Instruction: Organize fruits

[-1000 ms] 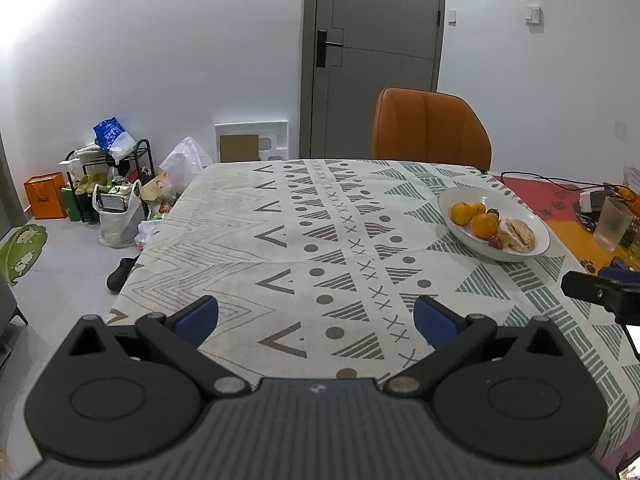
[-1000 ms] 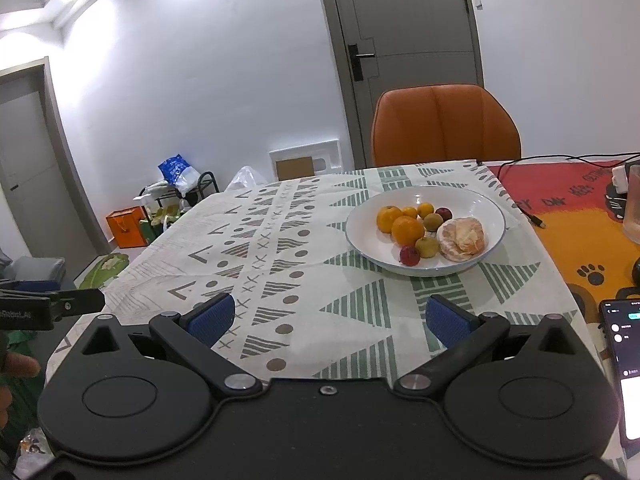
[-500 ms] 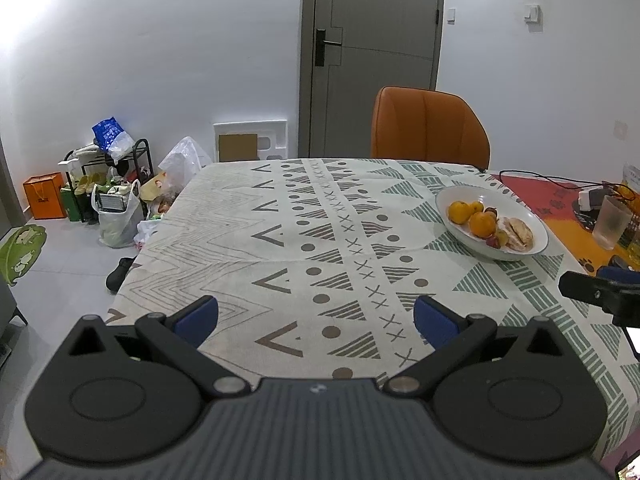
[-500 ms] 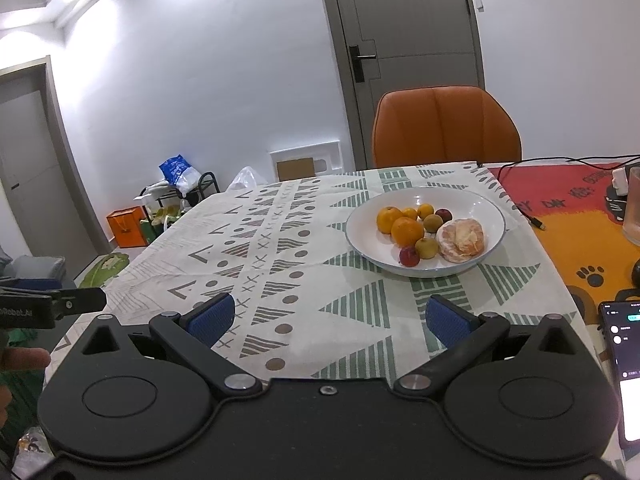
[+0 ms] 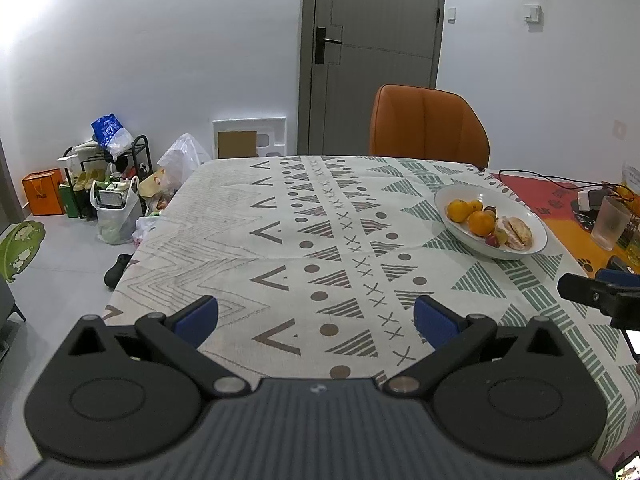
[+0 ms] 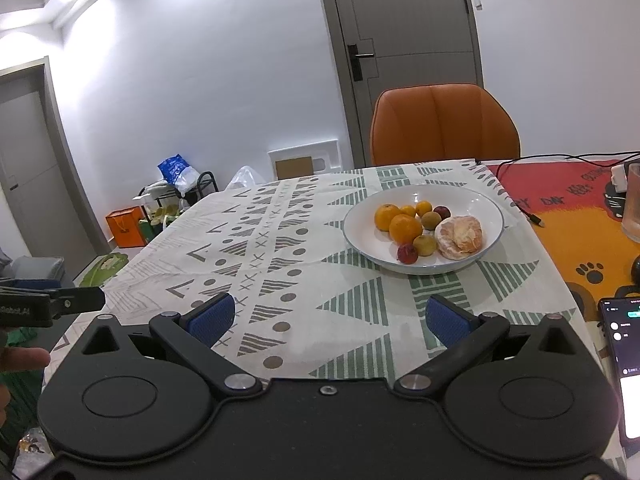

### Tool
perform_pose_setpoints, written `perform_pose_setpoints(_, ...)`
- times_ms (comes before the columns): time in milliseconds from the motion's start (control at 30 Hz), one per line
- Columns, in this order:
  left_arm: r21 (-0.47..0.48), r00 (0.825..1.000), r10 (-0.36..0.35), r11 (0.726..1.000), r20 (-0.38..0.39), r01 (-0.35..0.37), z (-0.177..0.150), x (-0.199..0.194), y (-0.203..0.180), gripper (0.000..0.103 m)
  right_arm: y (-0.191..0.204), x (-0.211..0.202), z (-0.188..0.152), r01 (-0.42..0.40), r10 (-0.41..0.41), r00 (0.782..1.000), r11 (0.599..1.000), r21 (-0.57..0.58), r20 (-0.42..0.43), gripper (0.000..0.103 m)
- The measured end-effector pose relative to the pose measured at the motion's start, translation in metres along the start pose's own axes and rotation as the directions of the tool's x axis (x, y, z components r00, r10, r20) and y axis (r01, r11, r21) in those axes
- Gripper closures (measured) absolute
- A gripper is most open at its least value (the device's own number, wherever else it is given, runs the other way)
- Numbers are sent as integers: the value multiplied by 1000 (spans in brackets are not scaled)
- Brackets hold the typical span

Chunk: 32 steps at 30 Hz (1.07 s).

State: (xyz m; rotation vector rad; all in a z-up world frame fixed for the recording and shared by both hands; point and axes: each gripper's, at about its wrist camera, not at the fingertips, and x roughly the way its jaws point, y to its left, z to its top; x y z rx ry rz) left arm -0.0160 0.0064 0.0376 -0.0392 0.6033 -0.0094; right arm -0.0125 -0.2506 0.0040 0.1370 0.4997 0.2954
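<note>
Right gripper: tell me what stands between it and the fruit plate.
Nothing visible does. Only bare patterned tablecloth lies between the open right gripper and the white plate of fruit ahead; the phone lies off to the right.

White bowl (image 6: 490, 216), orange tangerines (image 6: 405, 228) (geometric-patterned tablecloth (image 6: 280, 240)).

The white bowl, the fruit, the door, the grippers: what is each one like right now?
White round bowl: upright, holding fruit.
Peeled orange: skin off, in the bowl.
Grey door: closed.
Left gripper: open, empty.
Right gripper: open, empty.
Black phone: screen lit.
</note>
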Motion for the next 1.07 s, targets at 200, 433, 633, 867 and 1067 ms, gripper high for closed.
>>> perform_pose_setpoints(200, -1, 1000, -4, 1000, 2, 4, 1, 0, 0, 0, 0, 0, 0, 1, -1, 1000, 1000, 3, -1, 0)
perform_pose_setpoints(433, -7, 1000, -11, 1000, 7, 11, 4, 2, -1, 0, 0, -1, 0, 5, -5, 1000, 1000, -14, 7, 0)
perform_pose_setpoints(633, 2, 1000, -13, 1000, 5, 13, 2, 2, -3, 0, -4, -1, -2, 13, -13, 1000, 1000, -2, 8, 0)
perform_pose_setpoints(867, 3, 1000, -12, 1000, -2, 12, 1, 3, -3, 0, -4, 0, -5, 20, -20, 1000, 1000, 0, 1, 0)
perform_pose_setpoints(1067, 4, 1000, -11, 1000, -4, 11, 1, 4, -3, 0, -4, -1, -5, 17, -17, 1000, 1000, 2, 0, 0)
